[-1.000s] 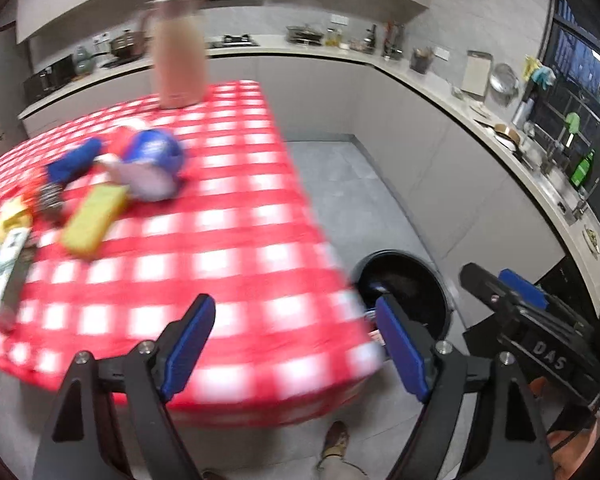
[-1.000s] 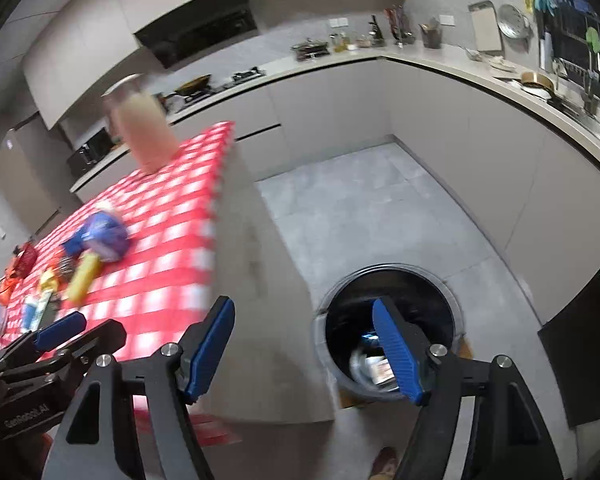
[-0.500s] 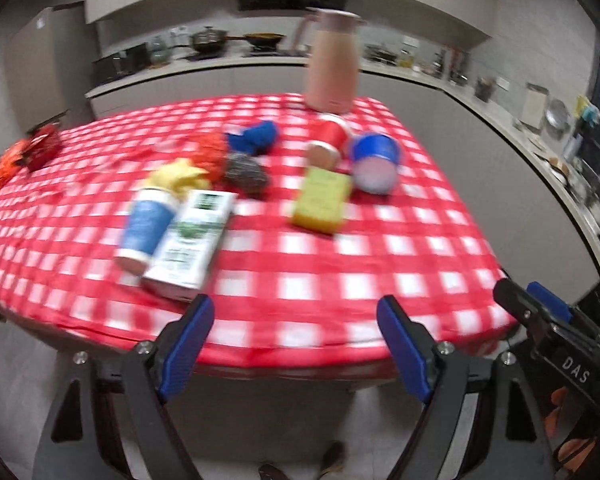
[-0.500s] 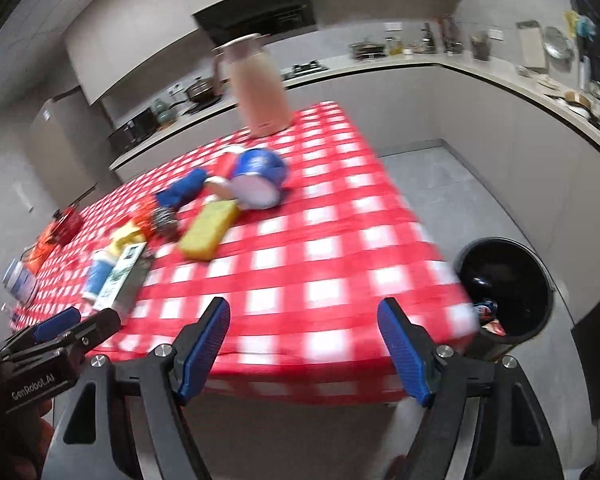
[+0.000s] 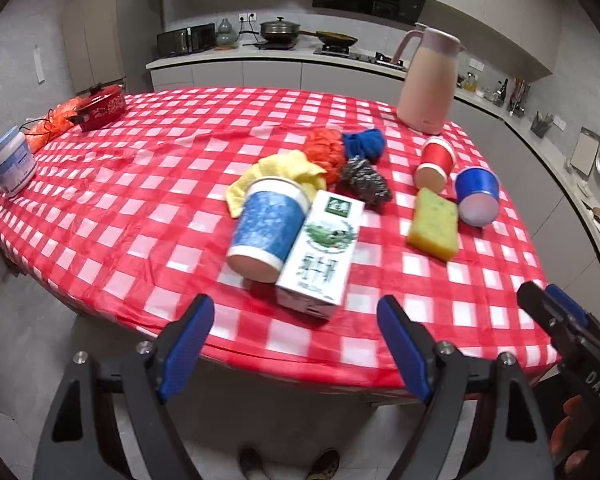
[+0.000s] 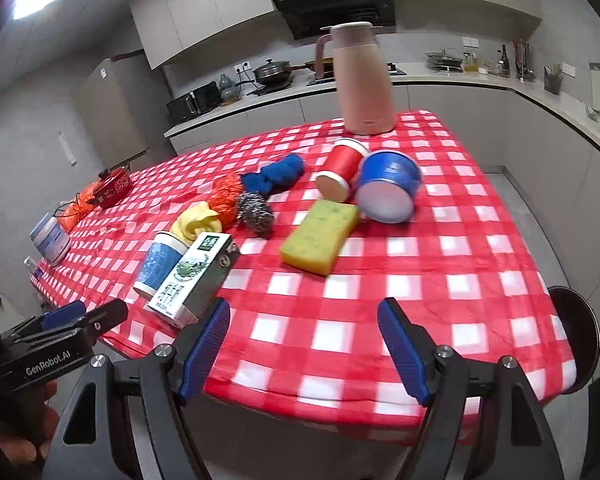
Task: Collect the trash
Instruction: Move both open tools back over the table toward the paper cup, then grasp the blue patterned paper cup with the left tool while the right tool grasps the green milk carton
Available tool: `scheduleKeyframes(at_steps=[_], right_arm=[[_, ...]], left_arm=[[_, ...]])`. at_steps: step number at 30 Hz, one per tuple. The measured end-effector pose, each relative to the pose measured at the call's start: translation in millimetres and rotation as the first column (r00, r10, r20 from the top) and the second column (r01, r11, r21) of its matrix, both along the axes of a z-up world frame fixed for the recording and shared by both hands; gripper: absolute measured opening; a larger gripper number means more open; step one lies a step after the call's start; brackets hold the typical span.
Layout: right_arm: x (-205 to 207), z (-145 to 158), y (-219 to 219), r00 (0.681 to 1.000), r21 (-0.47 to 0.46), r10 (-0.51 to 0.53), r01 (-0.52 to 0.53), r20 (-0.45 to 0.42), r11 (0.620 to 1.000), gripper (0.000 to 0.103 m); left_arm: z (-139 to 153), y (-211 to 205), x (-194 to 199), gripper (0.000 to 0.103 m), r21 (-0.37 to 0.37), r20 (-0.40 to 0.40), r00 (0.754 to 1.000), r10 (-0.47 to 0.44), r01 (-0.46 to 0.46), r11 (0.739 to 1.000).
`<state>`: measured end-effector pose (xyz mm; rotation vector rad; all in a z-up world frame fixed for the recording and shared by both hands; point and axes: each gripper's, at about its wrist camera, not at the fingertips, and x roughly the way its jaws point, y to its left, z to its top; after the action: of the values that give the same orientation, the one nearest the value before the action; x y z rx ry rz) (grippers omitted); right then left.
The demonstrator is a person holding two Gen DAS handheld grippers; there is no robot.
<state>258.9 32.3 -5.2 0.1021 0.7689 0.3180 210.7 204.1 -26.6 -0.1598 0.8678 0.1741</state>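
On the red checked table (image 5: 148, 184) lie a milk carton (image 5: 320, 252), a tipped blue paper cup (image 5: 266, 228), a red cup (image 5: 436, 162), a blue cup (image 5: 476, 196), a yellow sponge (image 5: 434, 224), a steel scourer (image 5: 364, 184) and cloths. My left gripper (image 5: 296, 348) is open and empty at the table's near edge, just short of the carton. My right gripper (image 6: 304, 348) is open and empty at the near edge, with the sponge (image 6: 320, 236), the carton (image 6: 196, 276) and the cups beyond. The black bin (image 6: 576, 340) stands on the floor at right.
A pink thermos jug (image 5: 428, 80) stands at the table's far right corner. A white tub (image 5: 10, 160), an orange net bag (image 5: 54, 120) and a red pot (image 5: 100, 106) sit at the left end. Kitchen counters run behind and along the right wall.
Both grippers have swung left from the bin and now face the table, closer to its edge. Both stay open and empty.
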Motion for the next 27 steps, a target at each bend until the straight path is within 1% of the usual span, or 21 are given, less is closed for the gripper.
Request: scheduleKeyframes(at_steps=[5,9,15,19,22,27], right_arm=[[0.6,-4.6,29.9,1.000,-0.009,-0.023,0.023,-0.007,1.000,0.078],[0.6,-10.1,52.7,0.995,-0.017,-0.101,0.101,-0.011,0.995,0.078],[5.6,-14.4,86.7,0.976,-0.016,-0.219,0.219,-0.010,0.976,0.078],[6.7,-21.0,98.7,0.962,-0.021,-0.271,0.271,-0.024,0.962,0.078],[11.4,-23.5,103.2,0.958,-0.028,-0.286,0.285,-0.032,0.958,0.078],[26.6,-26.2,108.2,0.960,-0.042,-0.277,0.276,-0.027,0.960,0.078]], left_arm=[[-7.8,27.0,14.3,0.085,-0.006,-0.015,0.998,-0.058,0.058,0.998],[-15.7,47.7,33.6,0.085,-0.015,-0.029,0.990,-0.135,0.135,0.991],[-26.5,72.0,69.4,0.085,-0.025,-0.044,0.970,-0.240,0.239,0.971],[-31.1,73.6,86.1,0.085,-0.028,-0.056,0.954,-0.294,0.293,0.956],[-36.9,71.8,97.0,0.085,-0.033,-0.065,0.947,-0.315,0.313,0.949],[-49.5,72.3,113.5,0.085,-0.067,-0.082,0.945,-0.317,0.313,0.948]])
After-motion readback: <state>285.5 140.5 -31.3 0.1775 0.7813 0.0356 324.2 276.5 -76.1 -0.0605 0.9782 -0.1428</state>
